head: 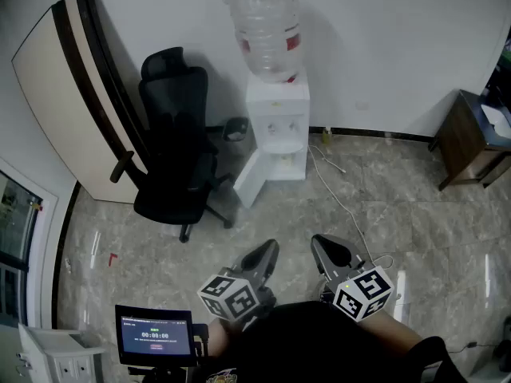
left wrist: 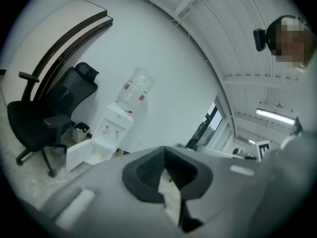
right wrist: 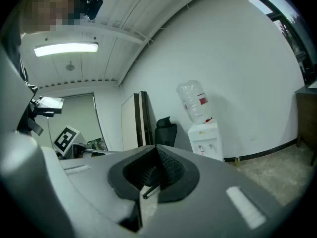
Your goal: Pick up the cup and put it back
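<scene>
Left gripper: You held the left gripper (head: 267, 250) low in front of your body. Its jaws were pressed together and its own view showed nothing between the pads.

Right gripper: The right gripper (head: 322, 242) sat just beside the left one. Its jaws were likewise closed on nothing, and both pointed across the floor (head: 399, 214) toward the water dispenser (head: 278, 126).

Cup: No cup showed in any of the three views, so I could not tell you where it stood.

Done so far: Nothing, as far as I could judge. Neither claw carried anything, and you stood well apart from the dispenser.

Left to do: By my reading the whole task remained: finding the cup, approaching it, opening a claw, gripping, lifting, and setting it back.

Likely place: The dispenser's lower door (head: 249, 178) hung open. A cup might have sat in the compartment or under the taps, but that is only a guess.

Hidden or unclear:
- The compartment behind that door was too small and dim to read.
- The bin (head: 235, 128) beside the office chair (head: 174, 146) showed no contents.
- Your own body covered the bottom of the head view.
- The cabinet (head: 463, 138) was cut off at the right edge.
- The screen (head: 154, 335) at lower left showed print too small to make out.
</scene>
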A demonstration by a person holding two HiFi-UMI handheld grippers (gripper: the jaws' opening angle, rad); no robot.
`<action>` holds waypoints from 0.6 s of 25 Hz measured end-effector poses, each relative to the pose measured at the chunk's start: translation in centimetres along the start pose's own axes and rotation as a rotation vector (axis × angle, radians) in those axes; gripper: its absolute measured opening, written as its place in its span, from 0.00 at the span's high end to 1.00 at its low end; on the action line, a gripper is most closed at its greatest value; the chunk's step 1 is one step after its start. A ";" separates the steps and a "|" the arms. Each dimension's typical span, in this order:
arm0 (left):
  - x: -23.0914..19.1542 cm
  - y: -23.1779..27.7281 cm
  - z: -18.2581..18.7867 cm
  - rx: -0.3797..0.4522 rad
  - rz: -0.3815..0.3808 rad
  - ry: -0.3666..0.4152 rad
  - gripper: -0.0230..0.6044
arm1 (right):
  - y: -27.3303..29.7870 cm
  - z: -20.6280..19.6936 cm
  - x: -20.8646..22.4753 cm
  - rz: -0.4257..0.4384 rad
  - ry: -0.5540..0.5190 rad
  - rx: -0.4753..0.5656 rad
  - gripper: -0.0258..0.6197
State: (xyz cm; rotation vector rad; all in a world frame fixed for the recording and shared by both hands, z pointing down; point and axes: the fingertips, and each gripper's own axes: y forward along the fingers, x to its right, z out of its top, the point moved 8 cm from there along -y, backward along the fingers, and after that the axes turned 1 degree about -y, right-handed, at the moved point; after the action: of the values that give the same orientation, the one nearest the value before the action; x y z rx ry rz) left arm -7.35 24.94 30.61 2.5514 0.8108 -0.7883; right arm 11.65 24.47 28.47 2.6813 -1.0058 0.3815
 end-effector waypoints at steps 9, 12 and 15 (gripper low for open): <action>-0.1 0.2 0.1 -0.001 0.000 0.003 0.96 | 0.2 0.0 0.1 0.004 0.000 -0.006 0.95; -0.1 0.2 0.1 -0.003 -0.001 0.006 0.96 | 0.2 0.0 0.2 0.003 0.001 -0.001 0.95; 0.0 0.3 0.0 -0.005 0.000 0.007 0.96 | 0.0 -0.1 0.4 -0.009 0.012 0.000 0.95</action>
State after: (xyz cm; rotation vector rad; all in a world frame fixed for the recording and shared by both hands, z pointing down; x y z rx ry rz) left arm -7.20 24.74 30.64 2.5509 0.8143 -0.7763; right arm 11.95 24.23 28.68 2.6788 -0.9903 0.3958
